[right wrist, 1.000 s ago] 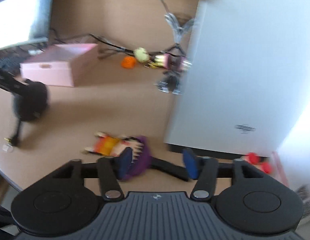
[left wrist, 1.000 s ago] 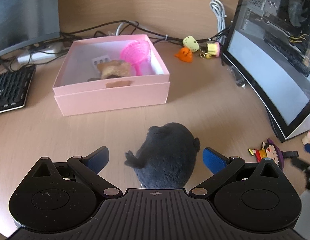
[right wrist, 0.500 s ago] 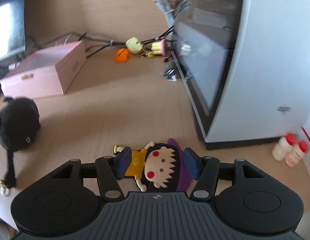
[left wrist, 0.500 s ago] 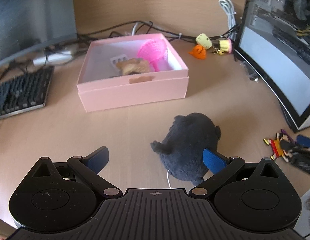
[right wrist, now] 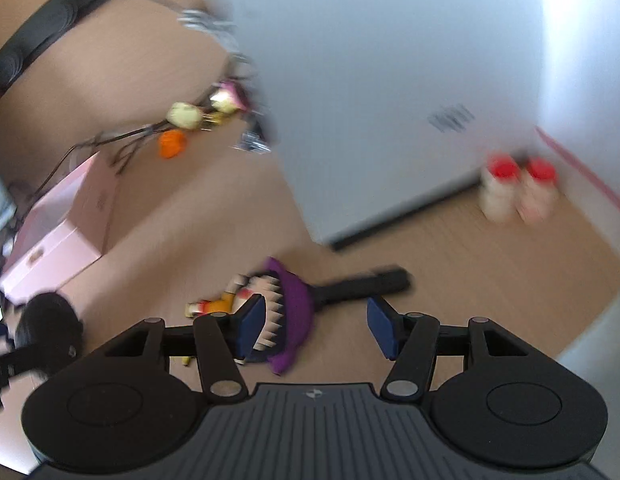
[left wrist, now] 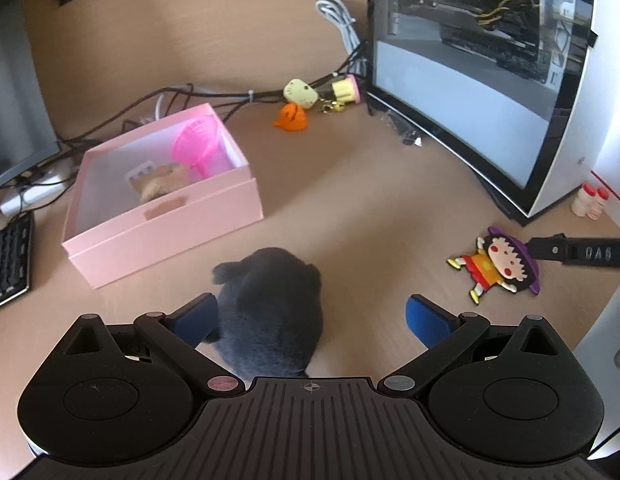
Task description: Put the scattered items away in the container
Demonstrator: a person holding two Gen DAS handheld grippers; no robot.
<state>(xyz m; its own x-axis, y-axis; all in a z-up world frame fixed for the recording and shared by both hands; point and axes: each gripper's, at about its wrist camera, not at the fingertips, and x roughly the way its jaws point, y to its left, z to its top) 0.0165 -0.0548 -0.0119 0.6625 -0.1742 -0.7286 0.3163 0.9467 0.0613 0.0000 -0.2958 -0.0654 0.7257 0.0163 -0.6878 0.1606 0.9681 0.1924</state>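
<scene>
The left gripper (left wrist: 310, 316) stands wide open at lower centre, its left pad beside the dark grey plush toy (left wrist: 269, 312); the open pink cardboard box (left wrist: 165, 236) sits at centre left; the right gripper (right wrist: 316, 326) is parted, gripping nothing, over the flat rubber cartoon-girl figure (right wrist: 285, 316), blurred.

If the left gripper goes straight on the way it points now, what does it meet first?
Most likely the black plush. It lies on the desk right ahead of the left gripper, between the open jaws and nearer the left one. The pink box is farther on and off to the left.
</scene>
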